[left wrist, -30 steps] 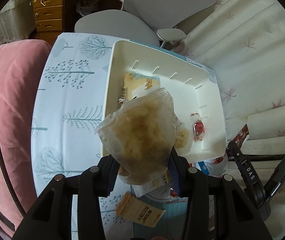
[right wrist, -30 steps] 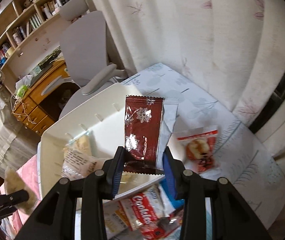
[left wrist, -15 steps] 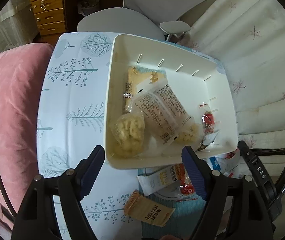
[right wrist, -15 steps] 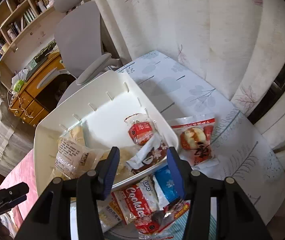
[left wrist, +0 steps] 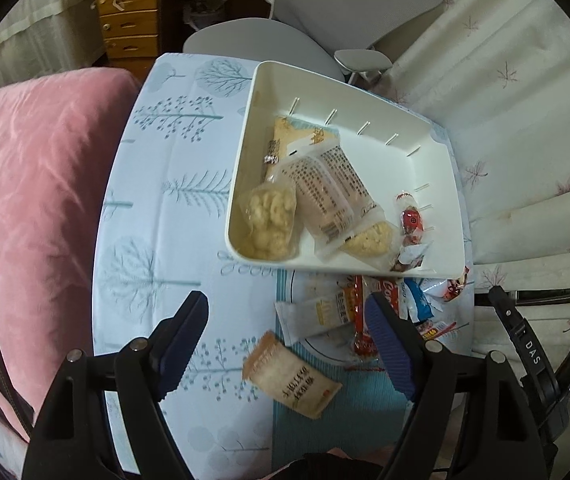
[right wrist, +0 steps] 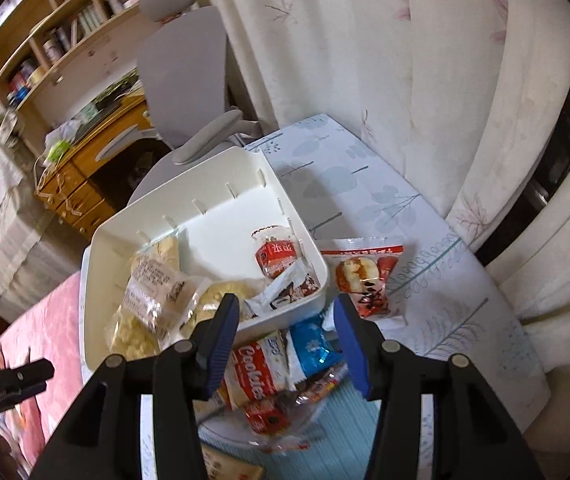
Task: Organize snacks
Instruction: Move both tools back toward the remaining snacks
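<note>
Empty left tongs gape below snack-filled tray.

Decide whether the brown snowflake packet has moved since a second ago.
Yes. It has dropped out of the right tongs, which now stand open and empty, into the near right corner of the white bin, where the brown packet lies.

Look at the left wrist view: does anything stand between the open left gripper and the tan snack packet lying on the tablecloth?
Nothing visible does. The tan snack packet lies alone on the tablecloth, right ahead of the open left gripper, uncovered.
</note>
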{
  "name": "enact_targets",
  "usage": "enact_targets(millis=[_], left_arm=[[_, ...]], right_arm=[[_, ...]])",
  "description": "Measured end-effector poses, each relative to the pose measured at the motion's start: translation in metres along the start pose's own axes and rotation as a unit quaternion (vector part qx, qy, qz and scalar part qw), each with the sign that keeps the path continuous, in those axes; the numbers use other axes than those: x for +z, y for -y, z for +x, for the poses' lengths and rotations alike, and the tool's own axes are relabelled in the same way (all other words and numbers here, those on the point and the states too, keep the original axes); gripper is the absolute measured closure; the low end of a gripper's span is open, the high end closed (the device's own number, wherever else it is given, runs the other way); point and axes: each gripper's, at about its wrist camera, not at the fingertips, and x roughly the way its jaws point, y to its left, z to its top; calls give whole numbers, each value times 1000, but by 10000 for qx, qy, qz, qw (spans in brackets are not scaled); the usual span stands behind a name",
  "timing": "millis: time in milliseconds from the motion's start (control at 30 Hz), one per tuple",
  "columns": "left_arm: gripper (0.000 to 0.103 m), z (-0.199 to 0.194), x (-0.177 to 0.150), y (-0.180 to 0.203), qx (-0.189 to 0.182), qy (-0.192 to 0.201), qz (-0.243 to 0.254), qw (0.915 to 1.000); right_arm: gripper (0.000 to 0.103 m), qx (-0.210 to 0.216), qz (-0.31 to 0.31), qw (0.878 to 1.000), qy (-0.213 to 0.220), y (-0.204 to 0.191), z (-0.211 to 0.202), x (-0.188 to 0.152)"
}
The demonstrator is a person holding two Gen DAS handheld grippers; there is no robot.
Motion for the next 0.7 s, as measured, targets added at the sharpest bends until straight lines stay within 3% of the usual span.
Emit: enact_targets(millis=[200, 333, 567, 700], left_arm=[[23, 3, -29, -6, 186, 17, -383, 9991], [23, 13, -51, -9, 243, -46, -633, 9977], [23, 49, -90, -12, 637, -272, -1114, 9914], [23, 69, -108, -14, 679, -391, -1413, 9869]], right_arm=[[53, 180, -454, 9988, -64, 15, -8, -7], [50, 548, -745, 9957, -60, 27, -11, -13], [44, 909, -1119, 9895, -123, 37, -3, -21], [43, 1094, -1252, 9857, -266, 38, 6, -24]])
